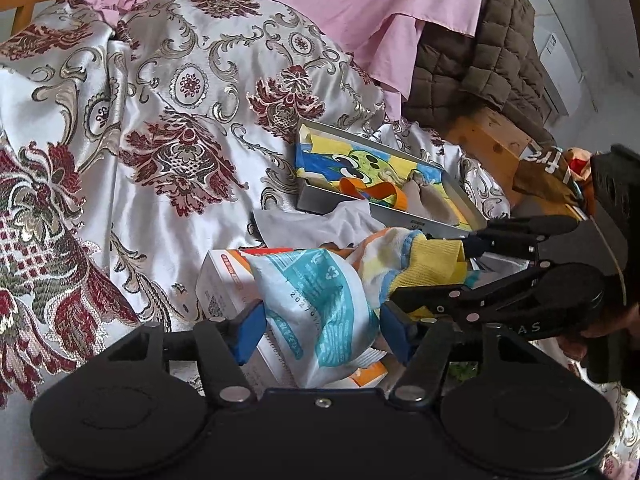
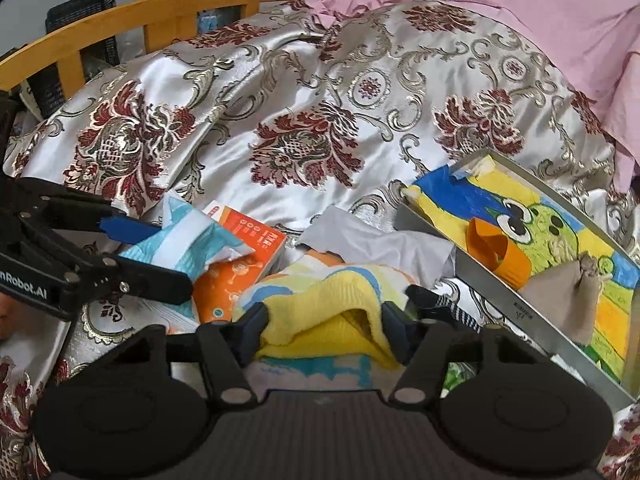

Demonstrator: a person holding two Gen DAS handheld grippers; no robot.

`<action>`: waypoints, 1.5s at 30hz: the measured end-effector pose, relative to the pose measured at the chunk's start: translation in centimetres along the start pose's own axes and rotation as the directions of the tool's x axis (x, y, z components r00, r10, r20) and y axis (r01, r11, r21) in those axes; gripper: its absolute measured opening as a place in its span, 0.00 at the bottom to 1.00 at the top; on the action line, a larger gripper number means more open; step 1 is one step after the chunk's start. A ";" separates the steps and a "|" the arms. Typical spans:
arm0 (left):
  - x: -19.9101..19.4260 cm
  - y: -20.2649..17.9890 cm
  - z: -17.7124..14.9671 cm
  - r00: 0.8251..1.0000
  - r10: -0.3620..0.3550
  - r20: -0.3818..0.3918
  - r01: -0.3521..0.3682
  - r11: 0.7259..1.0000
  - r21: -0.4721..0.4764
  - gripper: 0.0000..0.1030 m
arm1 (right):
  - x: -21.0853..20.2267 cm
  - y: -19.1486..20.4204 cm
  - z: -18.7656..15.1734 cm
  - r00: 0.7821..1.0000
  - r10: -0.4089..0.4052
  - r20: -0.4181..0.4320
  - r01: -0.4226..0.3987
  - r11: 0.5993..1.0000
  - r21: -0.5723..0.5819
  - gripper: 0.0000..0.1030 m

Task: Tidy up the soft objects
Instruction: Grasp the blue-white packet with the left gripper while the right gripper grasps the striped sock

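Note:
My left gripper (image 1: 320,330) is shut on a white and teal plastic packet (image 1: 316,304), which also shows in the right wrist view (image 2: 188,244). My right gripper (image 2: 326,330) is shut on a yellow knitted cloth (image 2: 332,316), seen in the left wrist view (image 1: 432,258) beside a striped pastel cloth (image 1: 384,252). A metal tray (image 2: 500,296) with a cartoon-print lining holds an orange cloth (image 2: 496,254) and a grey-beige cloth (image 2: 568,292). Everything lies on a bed.
An orange and white box (image 2: 248,232) lies under the packet. A silver and red floral bedspread (image 2: 300,120) covers the bed, with a pink sheet (image 2: 520,8) behind, a brown quilted item (image 1: 480,60) and a wooden bed rail (image 2: 140,12).

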State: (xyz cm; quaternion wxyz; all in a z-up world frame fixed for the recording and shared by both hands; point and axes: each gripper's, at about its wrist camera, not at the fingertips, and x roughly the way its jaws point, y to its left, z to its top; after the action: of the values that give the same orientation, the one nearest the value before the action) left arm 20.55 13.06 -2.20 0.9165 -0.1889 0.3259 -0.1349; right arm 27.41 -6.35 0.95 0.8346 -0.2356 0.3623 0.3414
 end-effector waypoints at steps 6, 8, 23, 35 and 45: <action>-0.1 0.0 0.0 1.000 -0.008 0.003 0.008 1.000 -0.004 0.58 | -0.2 -0.2 -0.8 1.000 -0.006 0.016 0.005 0.999 0.034 0.56; -0.2 -0.2 0.0 1.000 -0.007 0.008 0.007 1.000 0.009 0.57 | -0.3 0.0 -1.0 1.000 -0.013 0.026 0.012 0.999 0.037 0.50; -1.4 0.1 0.5 0.995 -0.032 0.091 0.036 0.999 -0.033 0.56 | -4.6 1.2 0.1 0.983 -0.120 0.138 0.117 0.993 0.027 0.16; -4.5 -2.1 1.5 0.970 -0.072 0.234 0.073 0.997 0.003 0.56 | -11.1 2.7 2.4 0.954 -0.151 0.258 0.165 0.986 -0.031 0.16; -6.2 -3.7 4.0 0.956 -0.058 0.289 0.057 0.998 0.012 0.56 | -13.0 1.4 4.4 0.930 -0.189 0.316 0.207 0.978 -0.022 0.16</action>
State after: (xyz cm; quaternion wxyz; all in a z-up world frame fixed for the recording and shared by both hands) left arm 18.04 13.04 5.67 0.9503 -0.2144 0.1825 -0.1329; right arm 21.83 -7.79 13.47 0.9048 -0.2367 0.1907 0.2983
